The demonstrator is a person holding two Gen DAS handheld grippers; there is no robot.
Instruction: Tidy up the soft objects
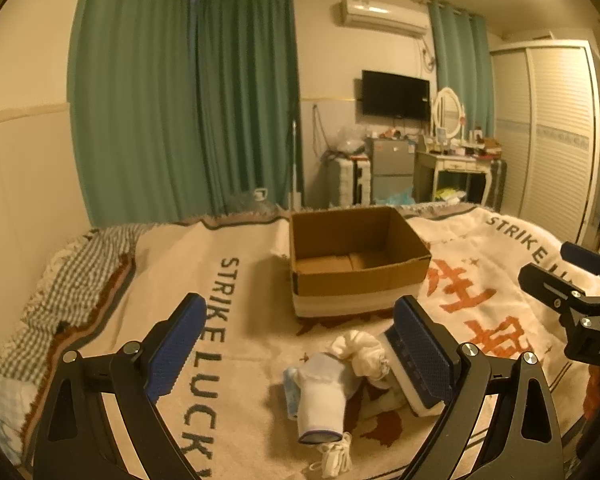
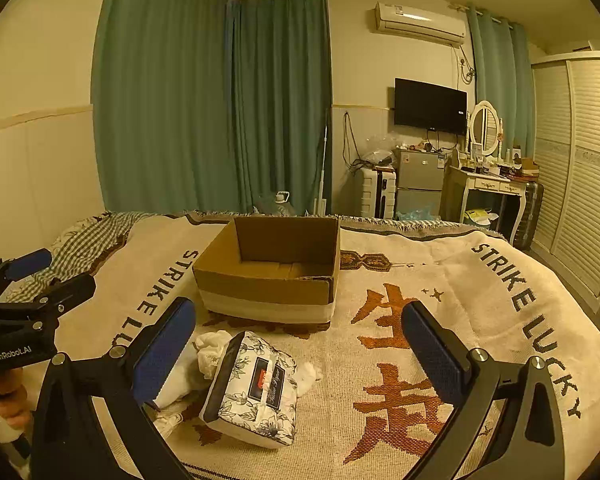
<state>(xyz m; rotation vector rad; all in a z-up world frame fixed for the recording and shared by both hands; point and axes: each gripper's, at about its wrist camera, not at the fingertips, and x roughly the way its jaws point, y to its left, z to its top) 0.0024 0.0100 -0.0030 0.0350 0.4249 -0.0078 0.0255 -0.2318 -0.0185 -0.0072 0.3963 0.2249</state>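
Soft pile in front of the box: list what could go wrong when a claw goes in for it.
1. The socks, crumpled white cloth and tissue pack lie tangled together, so one grab may drag neighbours along.
2. The tissue pack leans tilted on the cloth and could slip sideways when pinched.
3. Both the left claw and the right claw are open above the same pile and may collide.

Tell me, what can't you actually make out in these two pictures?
- Cardboard box: its near floor is hidden by the front wall in both views.
- Tissue pack: label text too small; in the left view the finger pad covers it.
- Sock pile: count unclear, bunched together.
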